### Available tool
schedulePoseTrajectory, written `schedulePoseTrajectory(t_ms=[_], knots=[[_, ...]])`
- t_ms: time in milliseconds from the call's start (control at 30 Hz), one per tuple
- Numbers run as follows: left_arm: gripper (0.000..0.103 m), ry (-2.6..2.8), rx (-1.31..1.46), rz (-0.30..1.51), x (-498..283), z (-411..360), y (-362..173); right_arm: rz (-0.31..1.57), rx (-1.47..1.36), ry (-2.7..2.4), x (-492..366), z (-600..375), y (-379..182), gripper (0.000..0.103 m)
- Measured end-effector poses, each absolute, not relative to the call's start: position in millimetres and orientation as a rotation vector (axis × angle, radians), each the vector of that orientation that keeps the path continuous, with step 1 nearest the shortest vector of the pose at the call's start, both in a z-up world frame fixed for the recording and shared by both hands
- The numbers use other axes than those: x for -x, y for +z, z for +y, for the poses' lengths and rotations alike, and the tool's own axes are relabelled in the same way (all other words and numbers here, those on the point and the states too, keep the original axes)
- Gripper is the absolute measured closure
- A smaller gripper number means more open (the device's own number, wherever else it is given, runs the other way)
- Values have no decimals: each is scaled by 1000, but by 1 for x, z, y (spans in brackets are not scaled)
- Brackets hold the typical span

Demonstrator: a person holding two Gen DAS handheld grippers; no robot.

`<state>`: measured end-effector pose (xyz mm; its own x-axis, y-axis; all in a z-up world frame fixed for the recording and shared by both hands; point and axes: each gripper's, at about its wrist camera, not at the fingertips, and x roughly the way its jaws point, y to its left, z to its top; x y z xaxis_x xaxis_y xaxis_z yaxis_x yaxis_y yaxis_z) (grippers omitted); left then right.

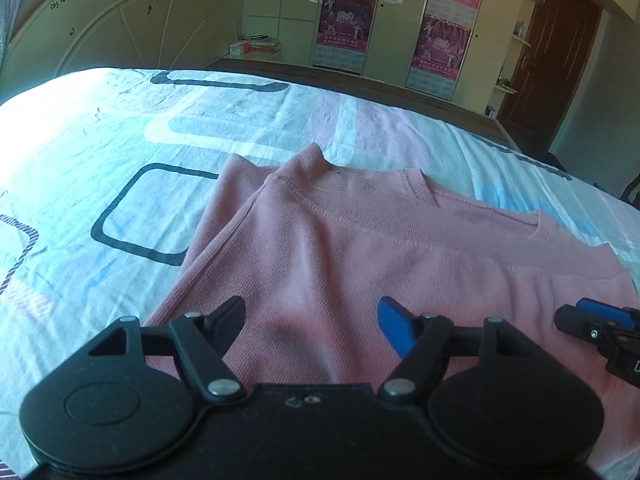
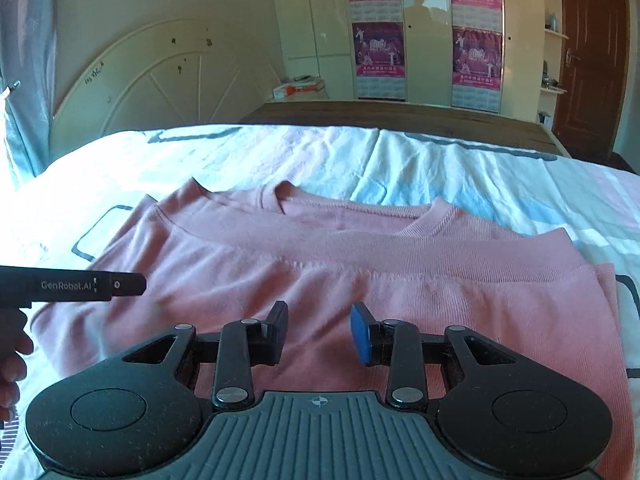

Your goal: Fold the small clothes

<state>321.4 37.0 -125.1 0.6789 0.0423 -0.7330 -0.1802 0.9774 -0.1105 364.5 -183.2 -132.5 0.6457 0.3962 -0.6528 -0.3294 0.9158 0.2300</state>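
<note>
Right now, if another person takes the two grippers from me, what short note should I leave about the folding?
Left gripper: open, nothing between the fingers, above the near part of the shirt.
Right gripper: open, narrower gap, holds nothing, also above the near part of the shirt.
Shirt: pink, lies on the bed sheet, collar on the far side.
Done: both sides appear folded in over the middle, so it looks like a narrow block.
Left: probably one more fold, near hem up toward the collar, then smooth it. No other clothes are in view.
</note>
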Motion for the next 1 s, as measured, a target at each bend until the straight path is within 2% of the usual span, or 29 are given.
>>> schedulePoseTrajectory(t_ms=[133, 267, 467, 633, 1000], knots=[[28, 89, 114, 826, -302, 32, -129, 770, -46, 429, -355, -162, -136, 57], [28, 90, 117, 847, -295, 36, -143, 791, 34, 396, -348, -151, -158, 57], [26, 67, 209, 859, -279, 50, -131, 772, -9, 364, -338, -149, -133, 56], [27, 26, 264, 917, -265, 63, -135, 840, 54, 322, -332, -131, -153, 50], [28, -27, 514, 981, -243, 93, -146, 830, -52, 294, -310, -140, -134, 48]])
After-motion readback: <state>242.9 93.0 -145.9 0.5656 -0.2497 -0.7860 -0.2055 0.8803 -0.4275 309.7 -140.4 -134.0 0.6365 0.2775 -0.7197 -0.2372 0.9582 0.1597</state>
